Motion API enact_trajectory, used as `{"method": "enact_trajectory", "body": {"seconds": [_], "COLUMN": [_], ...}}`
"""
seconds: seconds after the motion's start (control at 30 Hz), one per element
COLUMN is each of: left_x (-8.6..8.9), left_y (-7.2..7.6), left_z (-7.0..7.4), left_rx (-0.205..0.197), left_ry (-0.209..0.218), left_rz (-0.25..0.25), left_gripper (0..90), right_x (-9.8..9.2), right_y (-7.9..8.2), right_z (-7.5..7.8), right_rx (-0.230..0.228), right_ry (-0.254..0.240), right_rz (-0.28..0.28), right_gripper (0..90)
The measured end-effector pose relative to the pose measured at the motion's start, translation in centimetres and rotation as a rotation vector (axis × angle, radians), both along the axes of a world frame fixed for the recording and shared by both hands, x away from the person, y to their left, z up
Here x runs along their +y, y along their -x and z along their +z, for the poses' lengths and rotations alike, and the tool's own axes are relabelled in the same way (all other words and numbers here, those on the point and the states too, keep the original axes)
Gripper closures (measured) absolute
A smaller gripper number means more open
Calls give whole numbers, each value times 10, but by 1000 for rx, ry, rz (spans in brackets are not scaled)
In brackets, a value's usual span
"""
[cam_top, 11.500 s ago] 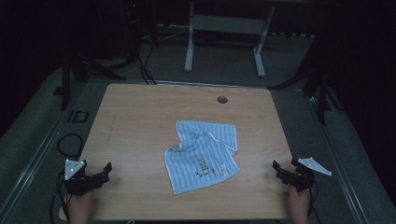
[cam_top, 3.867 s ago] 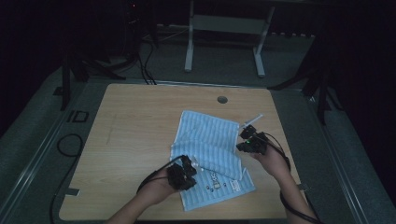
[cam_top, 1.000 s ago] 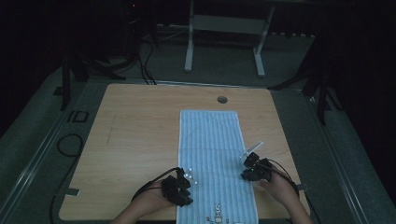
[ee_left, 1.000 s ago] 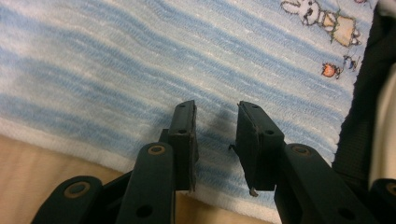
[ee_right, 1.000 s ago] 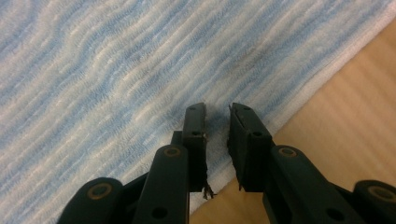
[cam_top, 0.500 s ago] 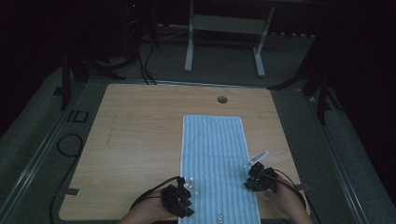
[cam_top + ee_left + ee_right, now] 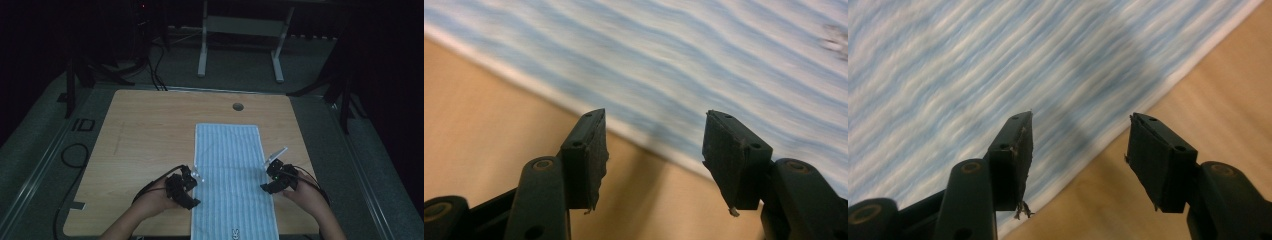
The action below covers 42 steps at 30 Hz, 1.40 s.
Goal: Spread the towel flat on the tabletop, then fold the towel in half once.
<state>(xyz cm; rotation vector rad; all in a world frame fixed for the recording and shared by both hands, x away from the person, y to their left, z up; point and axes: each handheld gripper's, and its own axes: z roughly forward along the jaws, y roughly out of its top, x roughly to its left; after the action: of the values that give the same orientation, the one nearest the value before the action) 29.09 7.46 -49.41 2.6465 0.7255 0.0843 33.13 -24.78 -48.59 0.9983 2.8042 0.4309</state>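
One striped blue-and-white cloth (image 7: 232, 180) is laid out flat as a long rectangle on the wooden table (image 7: 145, 135), running from about the middle down to the near edge, a bit right of center. There's a small printed mark near its near end.

Two grippers, one per hand. The left gripper (image 7: 186, 186) sits at the cloth's left edge, the right gripper (image 7: 276, 180) at its right edge, roughly level with each other. In both gripper views the jaws are spread wide with nothing between them, hanging over the cloth's hem where it meets bare wood.

Both forearms come in from the near edge, angled inward toward the cloth. One round hole (image 7: 238, 106) sits near the table's far edge.
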Motion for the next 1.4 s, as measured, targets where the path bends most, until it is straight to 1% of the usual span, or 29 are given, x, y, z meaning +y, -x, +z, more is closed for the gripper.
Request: {"method": "enact_trajectory", "body": {"seconds": [0.03, 0.07, 0.13, 0.17, 0.23, 0.27, 0.3, 0.33, 0.37, 0.4, 0.5, 0.53, 0.57, 0.6, 0.63, 0.67, 0.73, 0.8, 0.87, 0.9, 0.93, 1.0, 1.07, 1.13, 1.17, 1.23, 1.27, 1.3, 1.4], "left_x": [2, 3, 3, 3, 2, 1, -1, -1, -6, -10, -14, -17, -18, -19, -21, -23, -23, -24, -24, -23, -23, -22, -22, -23, -24, -27, -29, -29, -30], "left_y": [-9, -16, -28, -34, -46, -52, -56, -56, -64, -70, -78, -83, -86, -88, -90, -93, -97, -100, -103, -104, -105, -108, -110, -113, -113, -115, -117, -119, -124], "left_z": [2, 3, 7, 8, 10, 9, 8, 8, 4, 0, -5, -8, -10, -13, -15, -20, -24, -28, -31, -32, -33, -34, -34, -33, -33, -32, -31, -31, -29], "left_rx": [-13, -21, -43, -46, -46, -40, -39, -39, -43, -46, -49, -68, -66, -60, -55, -55, -39, -43, -41, -48, -50, -47, -45, -41, -38, -40, -32, -26, -49], "left_ry": [-14, -21, -20, -6, 3, 11, 6, 6, -3, -3, 17, 26, 28, 19, 9, -19, -31, -53, -57, -49, -34, -14, -7, -1, 1, -10, -6, -4, -10], "left_rz": [11, 16, 31, 49, 65, 72, 73, 73, 67, 65, 69, 68, 66, 58, 54, 47, 53, 57, 55, 66, 75, 79, 82, 76, 81, 65, 67, 75, 118], "left_gripper": [431, 424, 406, 406, 406, 406, 406, 406, 406, 406, 402, 400, 400, 400, 400, 400, 400, 401, 409, 413, 416, 424, 451, 518, 578, 679, 724, 781, 832], "right_x": [0, -1, -4, -4, -5, -6, -6, -6, -5, -2, 1, 2, 3, 5, 5, 6, 8, 10, 10, 10, 10, 10, 9, 11, 12, 17, 18, 18, 20], "right_y": [-6, -15, -27, -33, -46, -52, -59, -59, -65, -77, -83, -87, -92, -96, -96, -97, -101, -103, -105, -106, -106, -107, -110, -113, -114, -117, -119, -121, -127], "right_z": [2, 4, 8, 9, 12, 12, 12, 12, 11, 6, 2, -2, -7, -15, -15, -18, -26, -32, -32, -32, -32, -31, -31, -31, -31, -31, -31, -31, -31], "right_rx": [9, 3, -4, -17, -35, -37, -35, -35, -35, -20, -24, -8, 1, 22, 22, 34, 36, 50, 58, 71, 80, 84, 84, 81, 79, 53, 48, 41, 46], "right_ry": [-6, -5, 0, 3, 3, 6, 8, 8, 12, 13, 25, 22, 27, 31, 31, 33, 59, 80, 62, 55, 46, 52, 48, 52, 61, 88, 91, 93, 90], "right_rz": [-8, -21, -38, -46, -59, -70, -79, -79, -81, -73, -62, -66, -80, -90, -90, -89, -92, -92, -94, -97, -98, -95, -100, -99, -96, -98, -104, -108, -127], "right_gripper": [420, 418, 419, 428, 429, 437, 447, 447, 463, 464, 464, 464, 469, 498, 498, 492, 493, 503, 538, 595, 624, 721, 784, 831, 845, 854, 858, 860, 863]}}
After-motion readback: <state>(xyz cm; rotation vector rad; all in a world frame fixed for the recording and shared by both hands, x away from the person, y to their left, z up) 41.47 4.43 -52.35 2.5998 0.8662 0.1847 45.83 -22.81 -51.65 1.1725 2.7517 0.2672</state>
